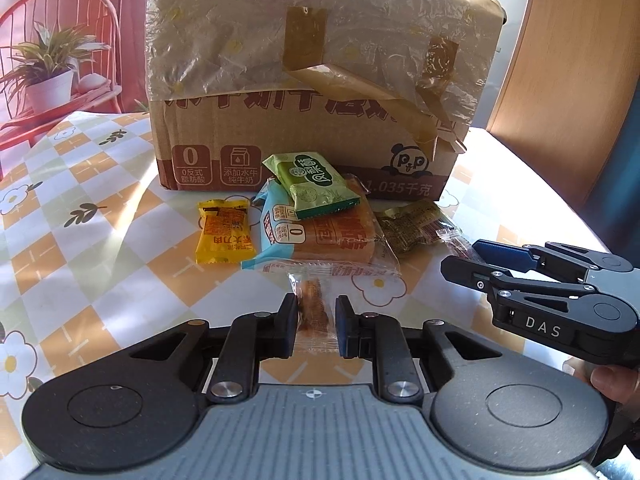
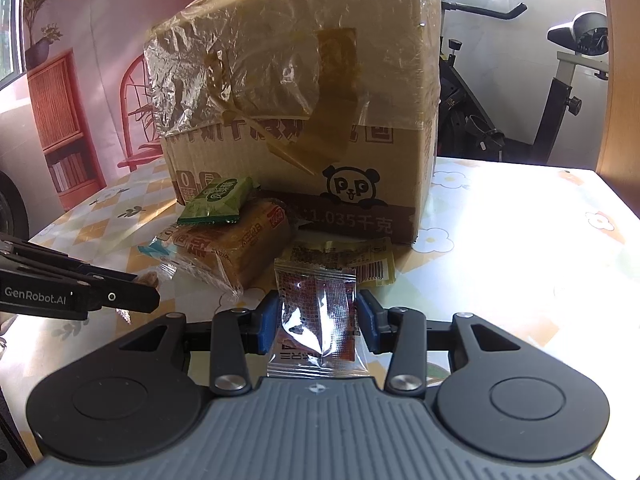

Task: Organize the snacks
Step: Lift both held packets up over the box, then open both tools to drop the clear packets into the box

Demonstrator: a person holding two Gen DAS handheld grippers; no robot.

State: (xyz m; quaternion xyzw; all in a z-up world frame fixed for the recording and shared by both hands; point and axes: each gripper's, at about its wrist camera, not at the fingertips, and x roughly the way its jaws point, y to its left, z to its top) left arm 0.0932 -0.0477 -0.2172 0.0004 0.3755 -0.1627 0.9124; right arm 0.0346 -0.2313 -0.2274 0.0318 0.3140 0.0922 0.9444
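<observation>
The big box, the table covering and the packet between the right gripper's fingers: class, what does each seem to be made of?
Big box: corrugated cardboard, matte brown, with printed labels; its upper part is wrapped in crinkly clear film and brown tape.
Table covering: probably wipeable vinyl or oilcloth, judging by its smooth printed check-and-flower surface with light glare.
Packet in the right gripper: glossy thin plastic film, showing bright reflections and crimped edges.

My left gripper [image 1: 316, 326] closed on a clear-wrapped brown snack [image 1: 314, 312], pads touching both sides. Ahead: bread pack [image 1: 320, 240], green packet [image 1: 316, 184] on top, yellow packet [image 1: 225, 232] to its left, cardboard box [image 1: 320, 80] behind. Right gripper [image 1: 464, 264] off to my right.
</observation>
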